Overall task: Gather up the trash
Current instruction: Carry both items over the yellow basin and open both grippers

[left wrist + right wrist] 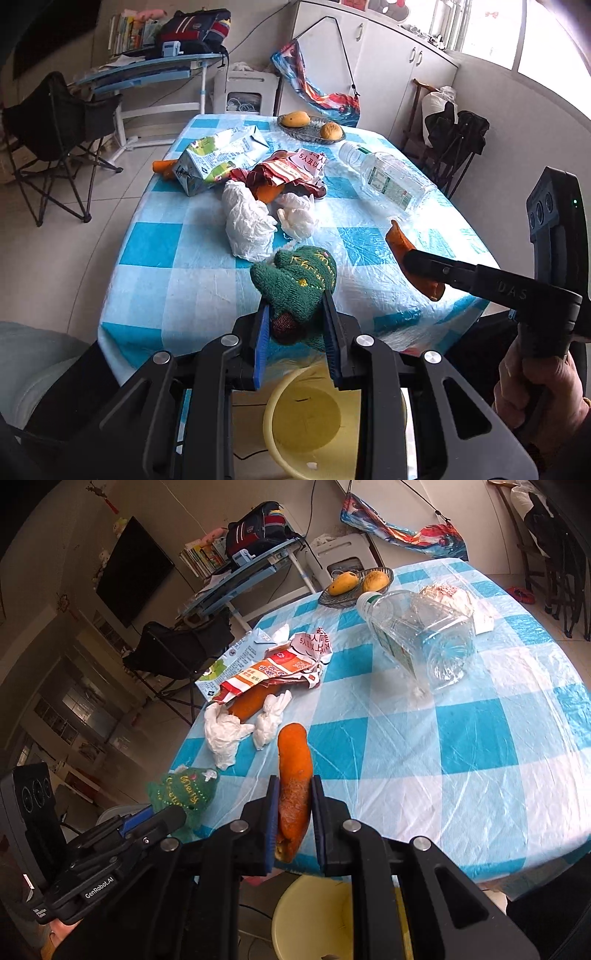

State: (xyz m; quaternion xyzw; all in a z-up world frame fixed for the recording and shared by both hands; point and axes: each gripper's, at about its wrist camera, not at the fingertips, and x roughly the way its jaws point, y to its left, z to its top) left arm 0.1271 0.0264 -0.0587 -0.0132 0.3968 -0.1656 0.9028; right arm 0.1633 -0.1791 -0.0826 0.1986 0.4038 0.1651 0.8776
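pointing away along the right tool (293,808), long orange peel (293,771) lengthwise

A carton (218,160), wrappers (291,171) and a bottle (388,177) lie on the table (177,258), a bowl (312,127) behind them.

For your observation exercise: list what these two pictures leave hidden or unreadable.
- Yellow basin: both views, gripper frames cover most of it.
- Green knitted toy: left view, lower part hidden between the jaws.
- Orange peel: right view, near end hidden by the jaws.
- Bottle label: print too small.
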